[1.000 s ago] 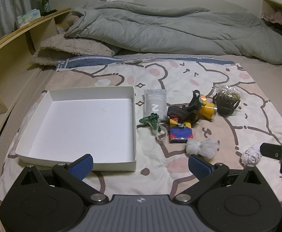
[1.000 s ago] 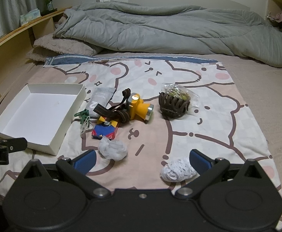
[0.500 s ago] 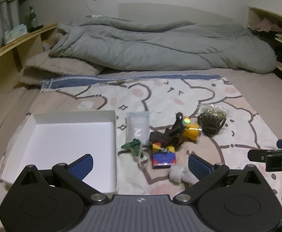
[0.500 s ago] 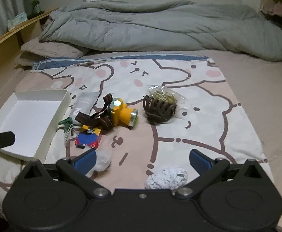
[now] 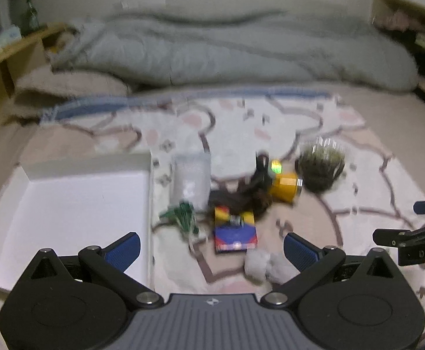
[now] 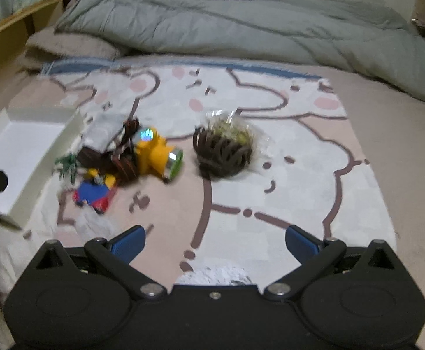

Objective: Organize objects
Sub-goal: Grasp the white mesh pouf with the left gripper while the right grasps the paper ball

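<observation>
A white open box (image 5: 75,204) lies on the bed at the left; it also shows in the right wrist view (image 6: 17,151). Beside it lies a clutter: a grey pouch (image 5: 190,178), a green clip (image 5: 182,215), a colourful card pack (image 5: 234,233), a yellow headlamp (image 5: 284,186) with a dark strap, a brown hair claw (image 6: 221,154) on a clear bag, a white fluffy ball (image 5: 266,264) and a crumpled white paper (image 6: 215,274). My left gripper (image 5: 211,248) is open and empty above the card pack. My right gripper (image 6: 214,243) is open and empty above the paper.
A grey duvet (image 5: 227,49) is heaped at the far end of the bed. A wooden shelf (image 5: 5,58) with a green bottle runs along the left. The objects lie on a cartoon-print blanket (image 6: 270,145).
Both grippers have moved forward and lower towards the clutter, so the objects look larger. The views are blurred by motion. Both stay open and empty.
</observation>
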The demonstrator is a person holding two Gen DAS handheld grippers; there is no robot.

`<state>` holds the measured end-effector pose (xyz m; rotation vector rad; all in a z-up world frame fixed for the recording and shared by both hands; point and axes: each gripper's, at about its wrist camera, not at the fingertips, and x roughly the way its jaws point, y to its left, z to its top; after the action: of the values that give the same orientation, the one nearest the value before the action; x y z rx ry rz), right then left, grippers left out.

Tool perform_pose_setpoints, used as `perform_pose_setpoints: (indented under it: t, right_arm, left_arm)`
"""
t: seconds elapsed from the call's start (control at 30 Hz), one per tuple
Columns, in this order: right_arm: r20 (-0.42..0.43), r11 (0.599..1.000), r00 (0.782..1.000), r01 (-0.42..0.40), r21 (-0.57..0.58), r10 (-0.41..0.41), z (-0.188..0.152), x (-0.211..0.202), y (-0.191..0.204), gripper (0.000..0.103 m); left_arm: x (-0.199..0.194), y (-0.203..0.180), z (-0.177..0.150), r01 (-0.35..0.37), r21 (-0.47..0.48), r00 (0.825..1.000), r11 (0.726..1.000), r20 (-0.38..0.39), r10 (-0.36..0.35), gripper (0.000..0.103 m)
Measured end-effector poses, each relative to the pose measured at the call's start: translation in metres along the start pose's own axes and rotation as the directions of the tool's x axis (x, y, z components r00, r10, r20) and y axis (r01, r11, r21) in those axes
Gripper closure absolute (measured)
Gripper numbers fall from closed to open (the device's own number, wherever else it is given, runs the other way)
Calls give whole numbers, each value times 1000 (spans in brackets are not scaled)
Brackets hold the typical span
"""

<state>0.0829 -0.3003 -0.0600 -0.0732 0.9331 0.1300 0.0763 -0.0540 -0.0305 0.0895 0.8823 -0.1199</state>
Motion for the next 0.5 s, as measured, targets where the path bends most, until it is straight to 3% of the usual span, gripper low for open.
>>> perform_pose_setpoints:
  t: [0.13, 0.5]
  right_arm:
    - [-60, 997, 996, -73, 0, 73, -12, 21, -9, 0]
    - [-159, 981, 970, -190, -26, 184, -33, 53, -18, 0]
  left_arm:
    - [26, -1, -1, 77, -7, 993, 997, -86, -77, 0]
    - [78, -24, -8, 179, 16, 968, 984, -182, -173, 0]
